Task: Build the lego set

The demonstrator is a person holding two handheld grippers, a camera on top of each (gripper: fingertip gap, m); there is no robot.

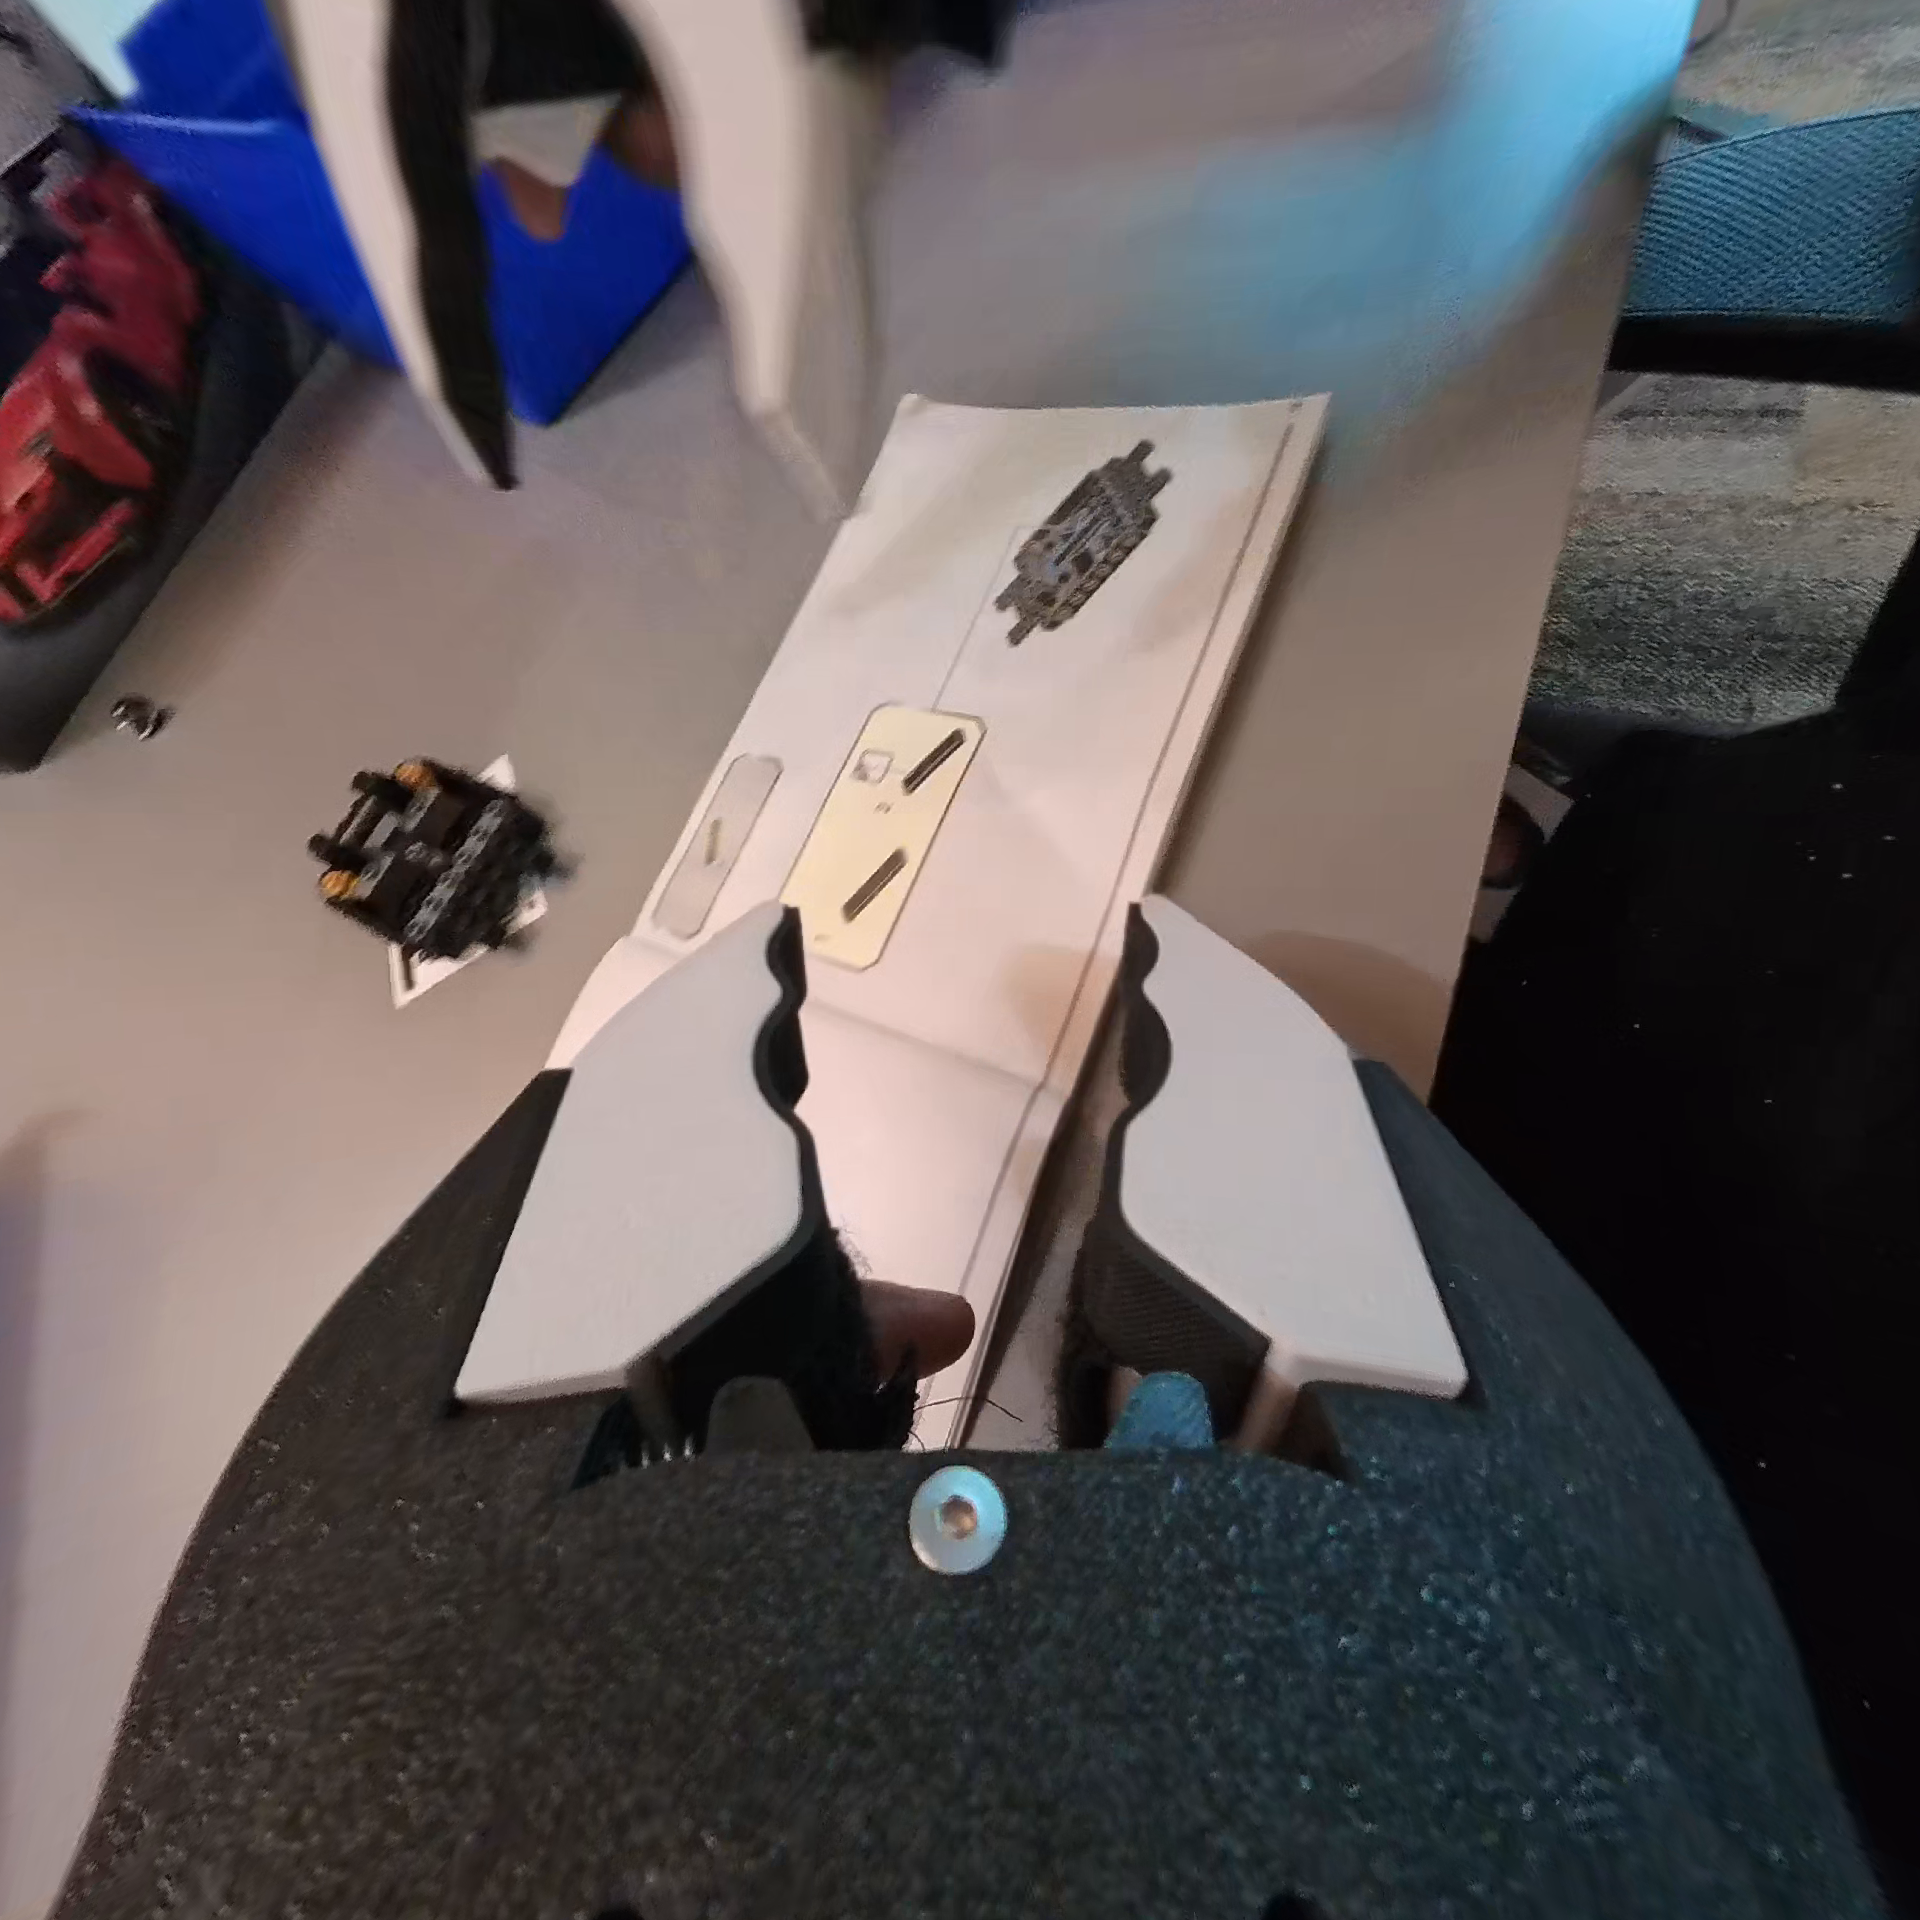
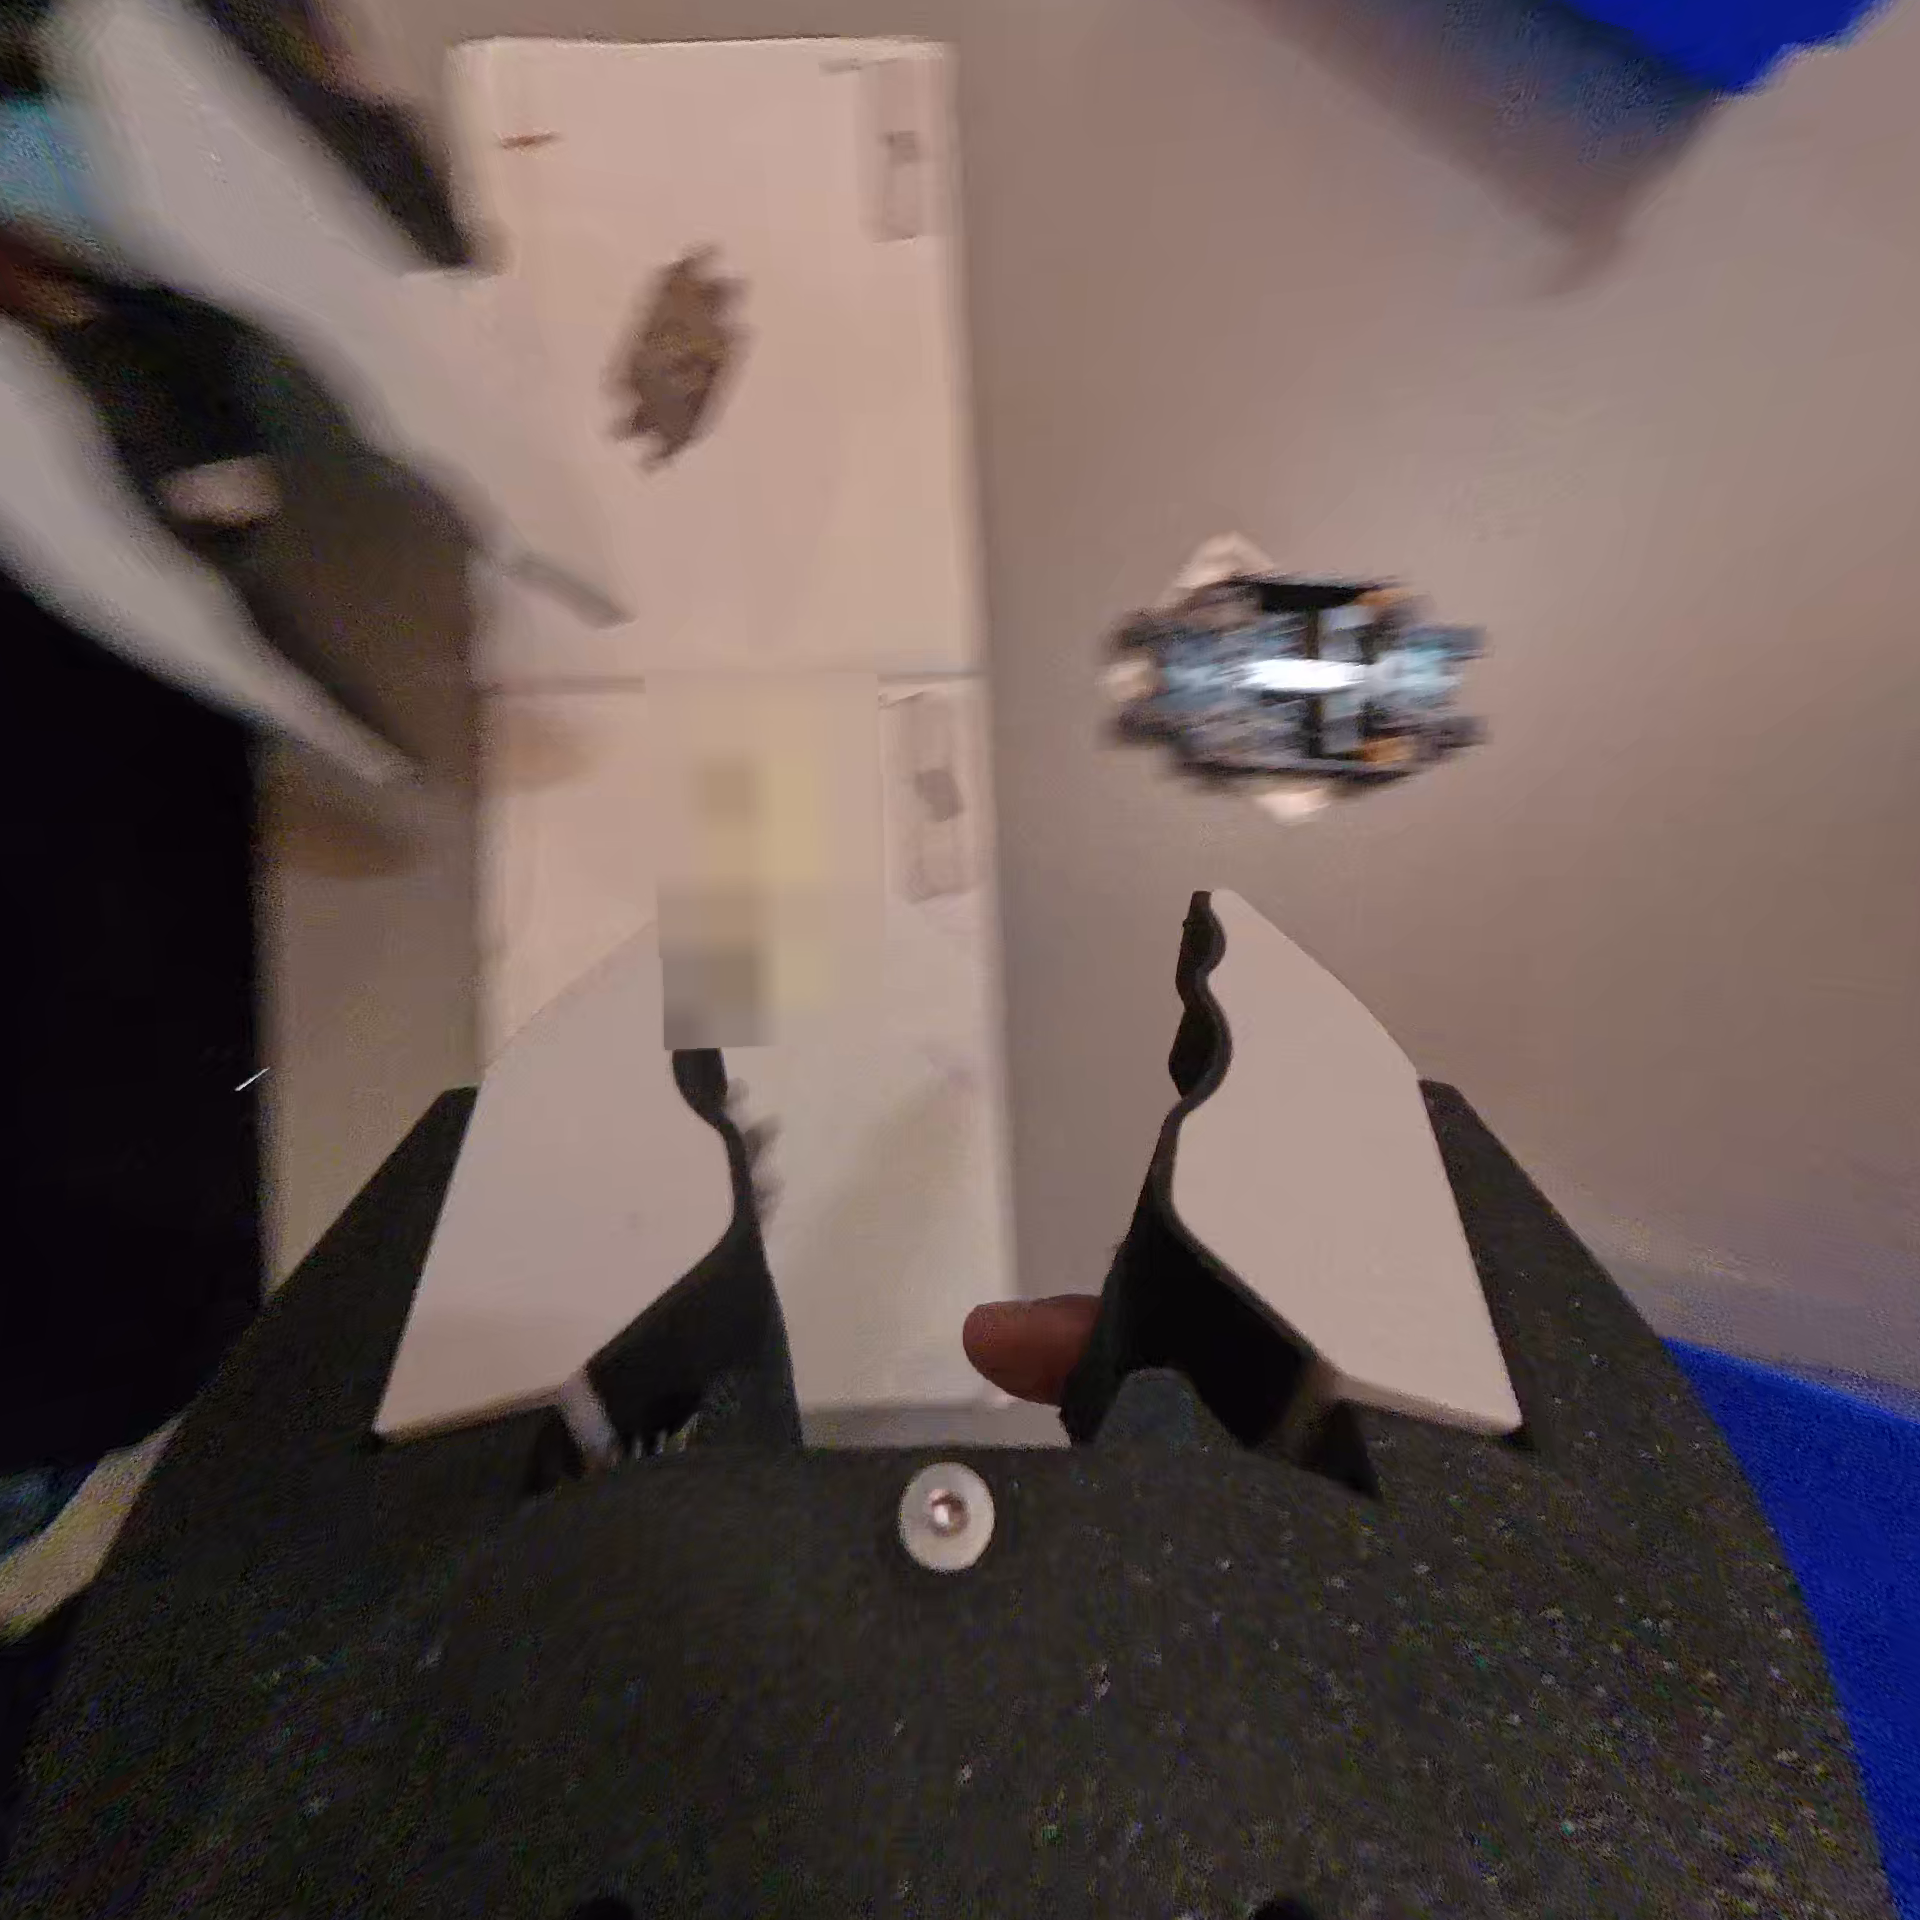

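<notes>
A small black lego assembly [image 1: 436, 857] with tan pegs sits on a white card on the grey table, left of the open instruction booklet [image 1: 1039, 727]. In the right wrist view the assembly [image 2: 1294, 686] is blurred, right of the booklet [image 2: 727, 520]. My left gripper [image 1: 966, 925] is open and empty above the booklet's near end. My right gripper [image 2: 935, 935] is open and empty over the booklet's right edge; it also shows at the top of the left wrist view [image 1: 644, 416]. The left gripper shows blurred in the right wrist view [image 2: 260, 499].
A blue bin [image 1: 312, 208] stands at the back left. A box showing a red car [image 1: 94, 416] lies at the far left. A tiny loose piece [image 1: 138, 715] lies near it. The table edge [image 1: 1507, 727] runs along the right, with a chair beyond. The left gripper is farther from the tiny loose piece [image 1: 138, 715], some 35 cm, than the right, some 25 cm.
</notes>
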